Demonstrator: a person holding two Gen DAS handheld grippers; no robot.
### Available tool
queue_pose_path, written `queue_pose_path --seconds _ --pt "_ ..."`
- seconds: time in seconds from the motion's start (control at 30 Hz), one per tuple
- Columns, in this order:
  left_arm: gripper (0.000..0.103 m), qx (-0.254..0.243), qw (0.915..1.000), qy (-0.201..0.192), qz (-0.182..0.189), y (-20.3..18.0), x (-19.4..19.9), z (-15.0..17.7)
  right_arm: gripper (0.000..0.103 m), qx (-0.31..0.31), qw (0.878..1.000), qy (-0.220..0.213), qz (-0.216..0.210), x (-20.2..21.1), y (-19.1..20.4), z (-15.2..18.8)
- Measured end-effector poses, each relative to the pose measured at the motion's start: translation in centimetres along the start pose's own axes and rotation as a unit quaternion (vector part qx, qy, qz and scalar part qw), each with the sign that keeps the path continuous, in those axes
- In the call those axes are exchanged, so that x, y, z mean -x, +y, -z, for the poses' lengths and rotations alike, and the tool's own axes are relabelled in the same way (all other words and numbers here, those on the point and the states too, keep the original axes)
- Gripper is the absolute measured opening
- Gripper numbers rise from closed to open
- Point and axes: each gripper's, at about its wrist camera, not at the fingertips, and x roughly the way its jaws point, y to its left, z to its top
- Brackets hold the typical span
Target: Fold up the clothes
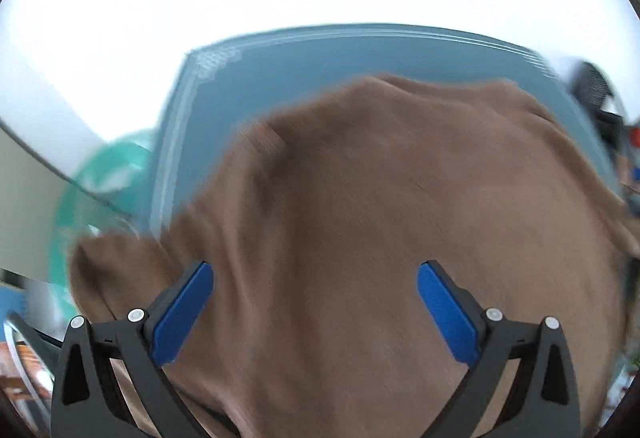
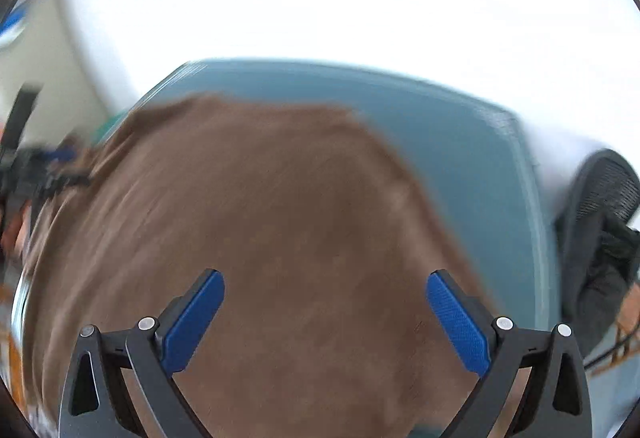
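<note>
Both of my tools are released, blue pads spread wide with nothing between them. From the left wrist view, my left tool (image 1: 315, 274) hangs over the brown garment (image 1: 380, 217), which lies spread across the blue-grey table (image 1: 280, 77) and covers most of it. One sleeve-like flap of that garment reaches out past the table's left edge, toward a green round thing (image 1: 100, 189) too blurred for me to name. From the right wrist view, my right tool (image 2: 325, 284) is likewise poised above the same garment (image 2: 260, 217), with bare table (image 2: 460, 141) showing beyond and to the right of the cloth. Off the table's right edge stands a black mesh chair (image 2: 604, 197). Both views are smeared by motion blur, so finer folds in the garment are hard to make out.
</note>
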Motion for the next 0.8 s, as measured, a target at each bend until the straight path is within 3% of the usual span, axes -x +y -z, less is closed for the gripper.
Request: queue_pose_path --seconds 0.13,0.27,0.47,0.63,0.8 --pt "0.102 -0.004 0.9965 0.0 -0.084 0.8 -4.0 -3.2 0.103 -0.031 0.998 0.019 0.048 -4.5 -2.7 -3.4" --pt "0.102 -0.007 0.9923 -0.009 -0.123 2.3 -6.1 -4.3 0.103 0.016 0.994 0.037 0.1 -8.6 -2.1 -4.5" --pt "0.102 -0.006 0.9886 -0.019 -0.149 2.0 -8.6 -6.4 0.103 0.033 0.99 0.038 0.135 -12.1 -3.0 -5.7" --pt "0.103 0.006 0.9888 -0.029 -0.147 2.5 -9.4 -7.6 0.103 0.012 0.983 0.031 0.181 -13.3 -4.3 -6.7" --pt "0.103 0.012 0.9887 -0.037 -0.145 2.2 -9.5 -8.3 0.103 0.007 0.982 0.022 0.189 -14.2 -5.0 -7.7"
